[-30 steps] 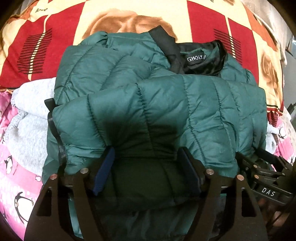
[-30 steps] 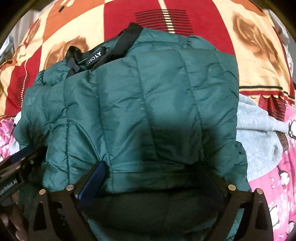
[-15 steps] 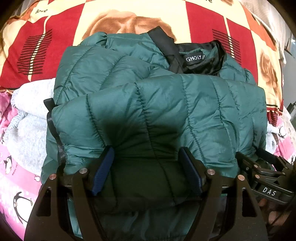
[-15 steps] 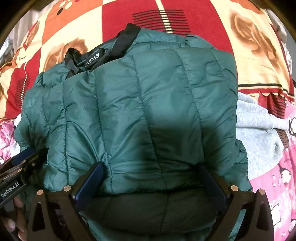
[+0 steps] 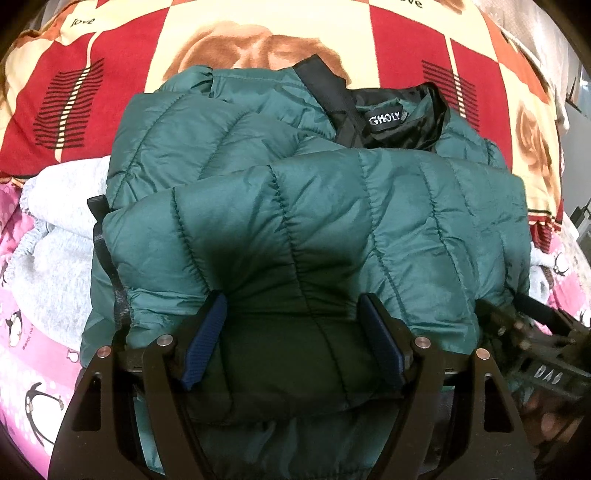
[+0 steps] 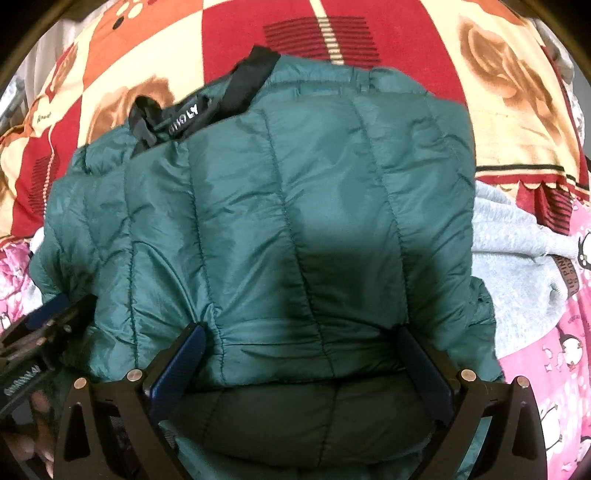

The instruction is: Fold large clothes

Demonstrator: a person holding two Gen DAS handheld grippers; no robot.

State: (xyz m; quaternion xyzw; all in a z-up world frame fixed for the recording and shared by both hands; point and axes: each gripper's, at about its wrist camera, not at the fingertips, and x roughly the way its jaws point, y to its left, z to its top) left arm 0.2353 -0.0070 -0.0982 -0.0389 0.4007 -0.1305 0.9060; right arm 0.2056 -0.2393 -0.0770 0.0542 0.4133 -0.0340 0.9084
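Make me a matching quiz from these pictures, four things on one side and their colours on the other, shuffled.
Things:
1. puffer jacket
2. sweatshirt
3. collar label
4. penguin sheet

Colours:
A. pink
B. black with white letters
C. dark green
D. light grey

Pairs: 1-C, 2-D, 3-B, 4-A

- My left gripper (image 5: 293, 336) stands with fingers spread wide, the folded edge of the green puffer jacket (image 5: 332, 221) bulging between the blue pads (image 5: 205, 341).
- Black collar (image 5: 388, 118) faces away.
- A grey garment (image 5: 59, 236) lies left, on the rose-patterned blanket (image 5: 258, 33).
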